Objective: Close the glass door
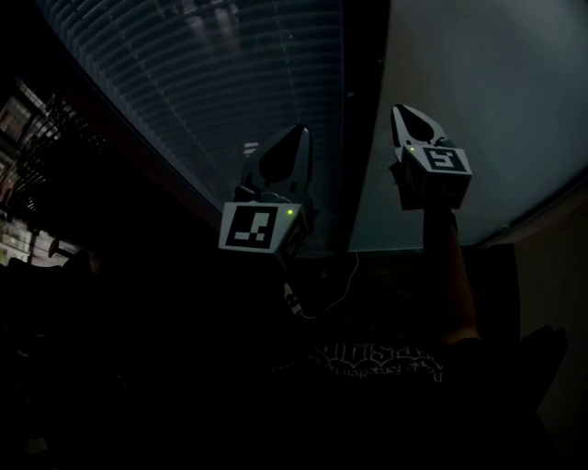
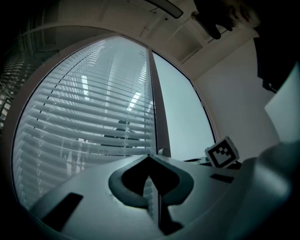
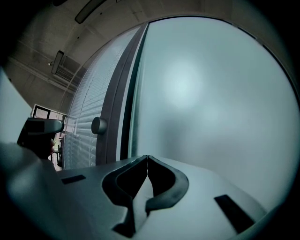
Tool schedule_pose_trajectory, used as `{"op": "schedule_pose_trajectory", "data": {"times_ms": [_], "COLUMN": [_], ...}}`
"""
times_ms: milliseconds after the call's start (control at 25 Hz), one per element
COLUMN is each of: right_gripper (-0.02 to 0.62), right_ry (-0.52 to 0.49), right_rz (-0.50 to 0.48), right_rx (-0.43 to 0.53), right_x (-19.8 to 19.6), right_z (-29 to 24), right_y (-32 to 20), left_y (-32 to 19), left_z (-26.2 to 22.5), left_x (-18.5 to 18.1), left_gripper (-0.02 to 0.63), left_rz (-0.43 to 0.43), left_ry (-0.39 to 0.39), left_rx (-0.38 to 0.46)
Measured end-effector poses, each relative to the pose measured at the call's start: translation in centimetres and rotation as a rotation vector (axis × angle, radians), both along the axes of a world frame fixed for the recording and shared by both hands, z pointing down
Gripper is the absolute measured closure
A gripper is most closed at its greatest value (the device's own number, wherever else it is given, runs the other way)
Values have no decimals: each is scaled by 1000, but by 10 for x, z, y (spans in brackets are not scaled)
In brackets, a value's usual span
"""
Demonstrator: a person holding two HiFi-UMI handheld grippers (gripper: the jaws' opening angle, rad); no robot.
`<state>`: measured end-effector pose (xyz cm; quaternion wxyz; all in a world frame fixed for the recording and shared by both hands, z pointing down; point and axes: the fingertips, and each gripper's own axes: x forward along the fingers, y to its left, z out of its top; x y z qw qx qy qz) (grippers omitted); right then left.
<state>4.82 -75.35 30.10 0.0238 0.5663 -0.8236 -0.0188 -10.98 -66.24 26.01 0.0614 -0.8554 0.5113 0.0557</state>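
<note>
In the head view two panes stand before me: glass behind slatted blinds [image 1: 211, 83] on the left, and a frosted glass panel [image 1: 478, 101] on the right. A dark upright frame [image 1: 364, 119] parts them. My left gripper [image 1: 301, 130] is raised in front of the blinds, its jaws together and empty. The right gripper [image 1: 401, 110] points at the frosted panel beside the frame, also shut with nothing held. In the right gripper view its tips [image 3: 147, 157] meet close to the frosted glass [image 3: 211, 103], and a round knob [image 3: 98, 125] sits on the frame [image 3: 115, 117]. Whether either gripper touches the glass cannot be told.
The room is dark. A white wall [image 2: 243, 93] runs off to the right of the frosted pane, and a long ceiling lamp [image 2: 164, 7] hangs above. A thin cable [image 1: 331, 294] dangles below the left gripper. Shelving with lit items [image 1: 28, 138] shows at far left.
</note>
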Motion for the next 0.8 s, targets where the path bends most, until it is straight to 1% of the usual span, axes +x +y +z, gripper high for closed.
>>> {"op": "schedule_pose_trajectory", "data": {"times_ms": [360,800], "right_gripper": [591,589], "right_ry": [11,8], "right_rz": [3,4], "right_rx": [-9,-16], "right_x": [-1,0], "right_z": [3,4], "right_y": [-6,-7], "left_y": [-1,5], "left_z": [2,-4], "left_x": [-2,-4], "left_gripper": [604,604], "left_rz": [-5,-7], "left_ry": [4,2], "left_rx": [-4,10]}}
